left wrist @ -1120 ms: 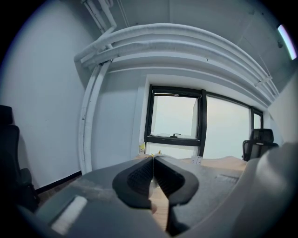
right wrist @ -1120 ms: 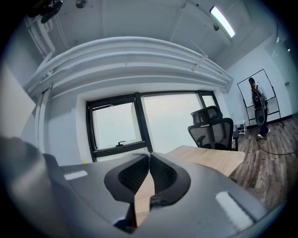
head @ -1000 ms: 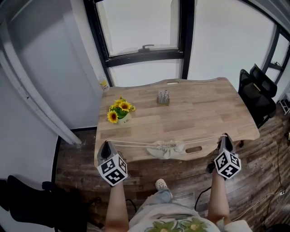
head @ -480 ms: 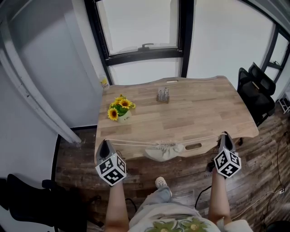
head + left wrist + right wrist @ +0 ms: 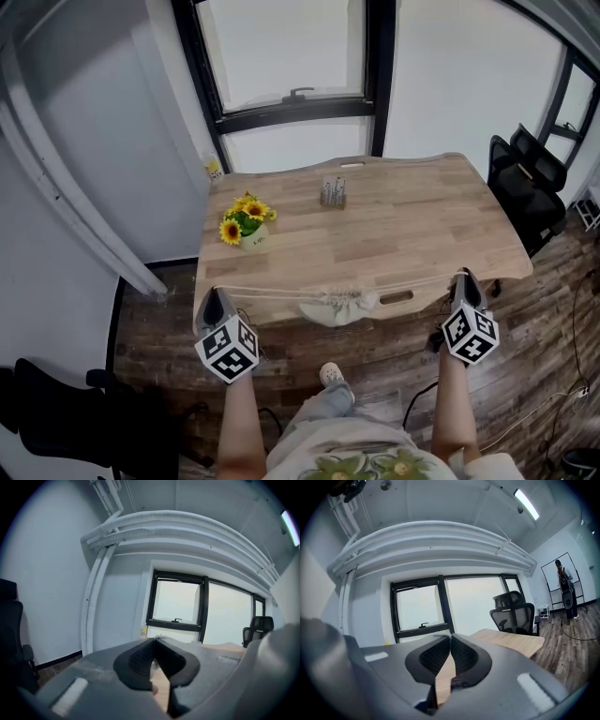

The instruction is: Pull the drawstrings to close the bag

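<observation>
A beige cloth bag (image 5: 339, 305) lies at the front edge of the wooden table (image 5: 422, 225), its mouth gathered tight. Two pale drawstrings run out of it. The left drawstring (image 5: 267, 295) stretches taut to my left gripper (image 5: 217, 297), which is shut on its end off the table's front left corner. The right drawstring (image 5: 417, 283) leads to my right gripper (image 5: 461, 280), shut on its end near the front right corner. In the left gripper view my left gripper (image 5: 153, 641) has its jaws pressed together, and so does my right gripper (image 5: 450, 638) in the right gripper view; the strings are hidden there.
A pot of sunflowers (image 5: 242, 225) stands at the table's left side. A small grey holder (image 5: 332, 192) is near the far edge. A black office chair (image 5: 525, 183) sits to the right of the table. A window and a wall lie beyond.
Both grippers hold nearly still with the strings taut. The left gripper has drifted a touch outward to the left, and the whole view has shifted slightly.
</observation>
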`<state>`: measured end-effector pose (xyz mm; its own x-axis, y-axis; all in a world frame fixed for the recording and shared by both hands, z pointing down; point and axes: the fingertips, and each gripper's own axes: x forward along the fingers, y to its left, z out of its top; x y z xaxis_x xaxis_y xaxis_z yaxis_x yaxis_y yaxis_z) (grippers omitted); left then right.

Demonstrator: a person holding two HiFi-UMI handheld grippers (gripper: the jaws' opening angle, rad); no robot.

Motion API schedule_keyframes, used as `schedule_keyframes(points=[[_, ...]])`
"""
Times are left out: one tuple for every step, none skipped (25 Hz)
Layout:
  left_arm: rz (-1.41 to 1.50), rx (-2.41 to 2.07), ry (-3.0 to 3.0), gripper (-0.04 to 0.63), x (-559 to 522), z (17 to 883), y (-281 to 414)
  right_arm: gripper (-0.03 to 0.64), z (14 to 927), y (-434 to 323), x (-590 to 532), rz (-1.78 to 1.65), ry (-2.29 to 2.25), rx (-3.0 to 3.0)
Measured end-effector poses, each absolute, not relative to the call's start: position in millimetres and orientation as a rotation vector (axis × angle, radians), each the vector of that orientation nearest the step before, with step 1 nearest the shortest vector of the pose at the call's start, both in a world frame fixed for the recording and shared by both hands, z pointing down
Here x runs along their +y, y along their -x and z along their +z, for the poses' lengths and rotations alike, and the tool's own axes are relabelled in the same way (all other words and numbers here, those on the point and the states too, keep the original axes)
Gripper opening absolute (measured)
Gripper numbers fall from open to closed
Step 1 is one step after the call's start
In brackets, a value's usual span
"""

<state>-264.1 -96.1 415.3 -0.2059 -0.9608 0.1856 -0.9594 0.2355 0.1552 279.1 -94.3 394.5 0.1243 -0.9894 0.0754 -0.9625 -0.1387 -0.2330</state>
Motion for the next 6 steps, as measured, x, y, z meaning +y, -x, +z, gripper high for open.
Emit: schedule_keyframes(points=[[-0.008,-2.266,-1.806,0.009,-95.9,415.4,263.0,0.009,394.7,-280.3,-93.6,-0.320,2.257,1.973],[-0.008,-2.264,-1.809,0.009,-96.0,415.3,261.7,0.009,394.8,-281.9,-93.1,-0.320,2.259,1.971],[-0.008,-2.263,-1.811,0.009,-96.7,415.0,260.4,0.009,394.6,-283.4,-93.2,-0.321,2.259,1.969],[-0.008,-2.262,-1.813,0.009,-97.5,414.6,259.3,0.009,394.3,-284.8,-93.7,-0.321,2.260,1.966],[-0.008,-2.261,-1.814,0.008,-98.2,414.3,258.4,0.009,394.0,-286.1,-94.4,-0.322,2.260,1.963],[-0.008,-2.260,-1.815,0.009,-98.9,413.9,257.5,0.009,393.8,-287.2,-95.2,-0.322,2.260,1.961]])
